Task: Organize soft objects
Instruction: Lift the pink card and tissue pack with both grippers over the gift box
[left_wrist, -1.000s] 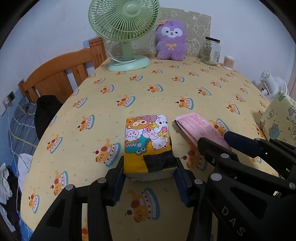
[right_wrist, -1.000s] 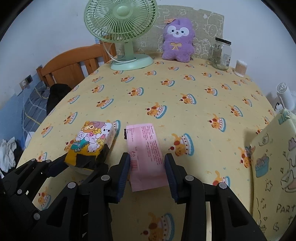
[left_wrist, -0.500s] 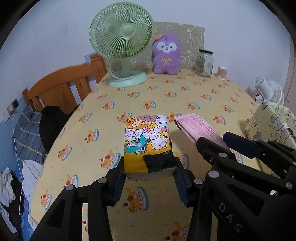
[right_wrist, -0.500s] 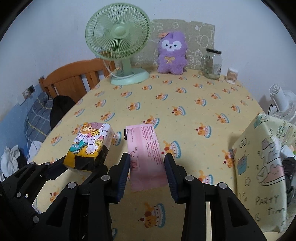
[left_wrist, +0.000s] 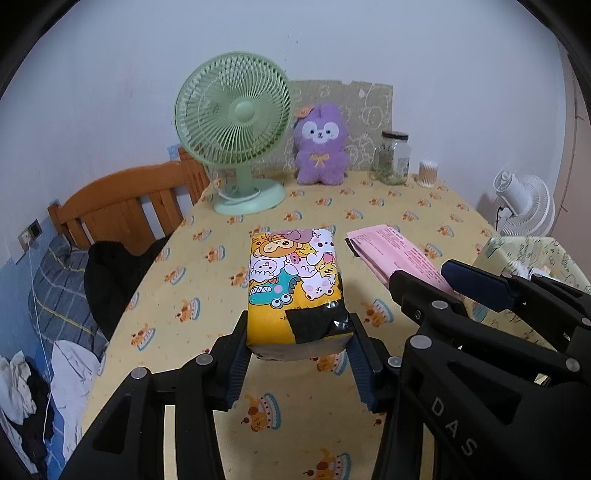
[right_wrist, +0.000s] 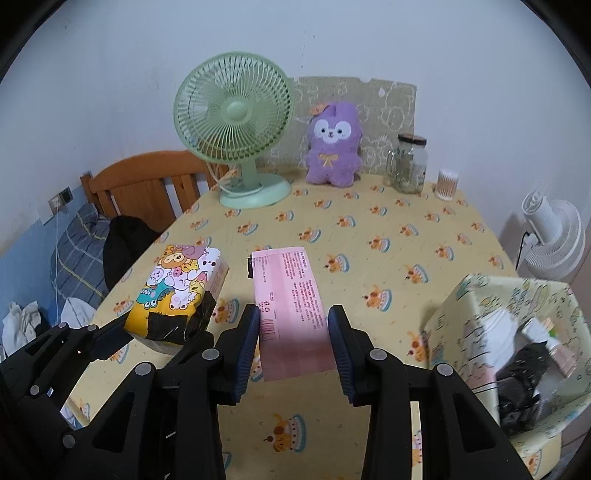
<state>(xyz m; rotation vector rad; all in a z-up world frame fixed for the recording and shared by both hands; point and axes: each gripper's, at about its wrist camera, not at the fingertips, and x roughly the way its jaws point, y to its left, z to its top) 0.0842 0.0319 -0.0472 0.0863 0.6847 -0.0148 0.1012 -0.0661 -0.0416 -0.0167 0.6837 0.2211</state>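
Note:
My left gripper (left_wrist: 297, 356) is shut on a yellow cartoon-print tissue pack (left_wrist: 293, 284) and holds it above the table; the pack also shows in the right wrist view (right_wrist: 177, 295). My right gripper (right_wrist: 293, 347) is shut on a flat pink packet (right_wrist: 291, 310) and holds it above the table; the packet also shows in the left wrist view (left_wrist: 395, 254). A yellow patterned storage box (right_wrist: 465, 321) stands at the right, with dark and white items inside. A purple plush toy (right_wrist: 334, 146) sits at the table's far edge.
A green desk fan (right_wrist: 236, 129), a glass jar (right_wrist: 408, 162) and a cotton-swab pot (right_wrist: 447, 183) stand along the far edge of the yellow tablecloth (right_wrist: 369, 229). A wooden bed frame (right_wrist: 147, 181) is at the left, a white fan (right_wrist: 554, 236) at the right.
Both grippers have risen and pulled back from the table, each carrying its item. The storage box has come further into the right wrist view.

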